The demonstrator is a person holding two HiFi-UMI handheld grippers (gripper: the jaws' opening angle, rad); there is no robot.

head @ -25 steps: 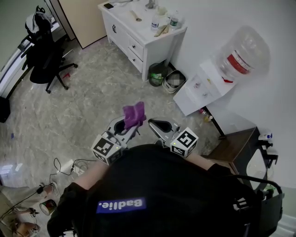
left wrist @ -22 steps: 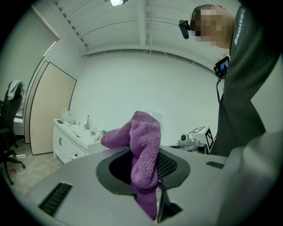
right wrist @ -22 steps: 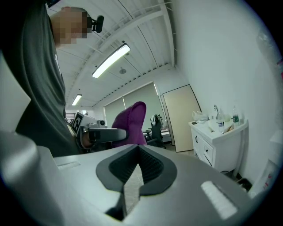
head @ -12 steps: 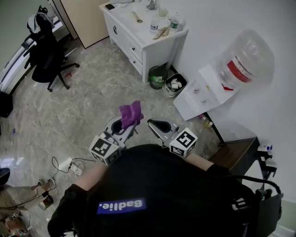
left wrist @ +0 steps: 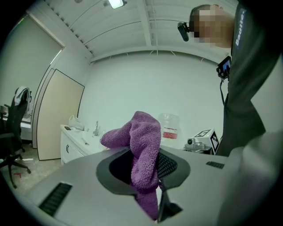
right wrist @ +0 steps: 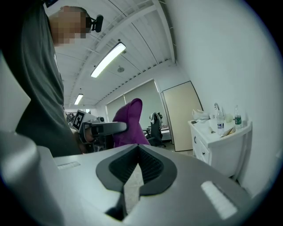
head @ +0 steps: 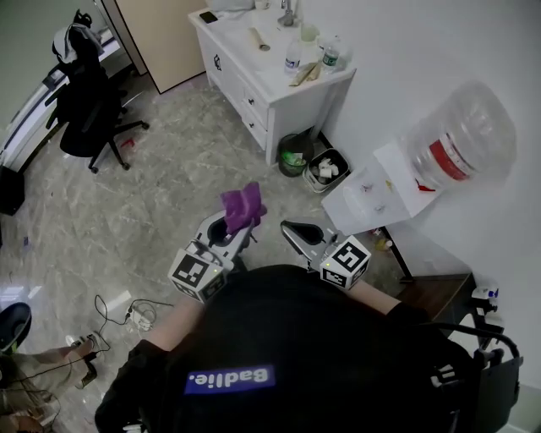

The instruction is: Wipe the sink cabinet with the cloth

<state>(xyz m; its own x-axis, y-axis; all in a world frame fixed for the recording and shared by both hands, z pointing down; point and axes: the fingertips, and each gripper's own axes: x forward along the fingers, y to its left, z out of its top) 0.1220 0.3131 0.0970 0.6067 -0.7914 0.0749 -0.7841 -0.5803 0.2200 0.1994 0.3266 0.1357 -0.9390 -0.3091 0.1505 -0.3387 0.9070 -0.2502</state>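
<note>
Left gripper view: left hand-held gripper (left wrist: 152, 165) clamps the purple cloth (left wrist: 143, 132), bunched above its jaws; right hand-held gripper (right wrist: 137, 163) closed.

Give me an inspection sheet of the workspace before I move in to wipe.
Surface: sink cabinet stands far ahead, its white top crowded.
Job's things: purple cloth is bunched upward in the left gripper.
Clutter: bottles and faucet on the top; two bins at the cabinet's foot.
Grippers: left shut on cloth; right gripper shut, empty.
Cables: power strip with cords on the floor, left.
Surroundings: water dispenser by the right wall; office chair at left.
</note>
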